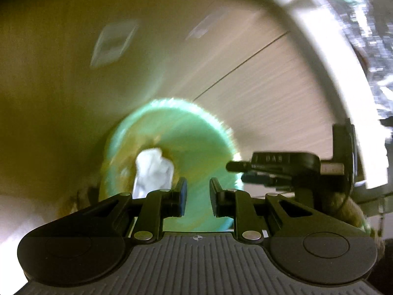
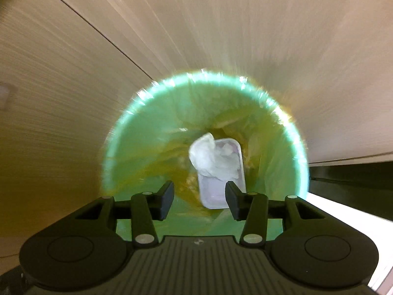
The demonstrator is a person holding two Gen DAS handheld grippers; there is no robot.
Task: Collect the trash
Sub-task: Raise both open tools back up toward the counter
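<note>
Left wrist view: nearest the lens, the left tool point(image 1: 196, 191) is pointing steeply down with its jaws standing a narrow gap apart and nothing between them (empty, as far as the blur allows). Below it, the round bin lined with a green bag point(image 1: 208, 132) is sitting on the pale wood-grain floor point(image 1: 270, 78). A crumpled white tissue point(image 1: 152, 172) is lying inside the bag, showing just left of the left finger. To the right, the black body of the right tool point(image 1: 289, 167) is hanging over the bin's rim, seen side-on, so its jaws cannot be judged here. Two pale rectangular patches on the floor farther off are too smeared to name.

Right wrist view: the right tool point(image 2: 197, 196) is hovering directly above the open mouth of the green bag point(image 2: 127, 147), jaws parted and gripping nothing. Down in the bag, a white plastic tray point(image 2: 213, 194) is lying with the crumpled tissue point(image 2: 211, 157) on its upper end, well below the fingertips and apart from them. The wood-grain floor point(image 2: 221, 36) is surrounding the bin.
</note>
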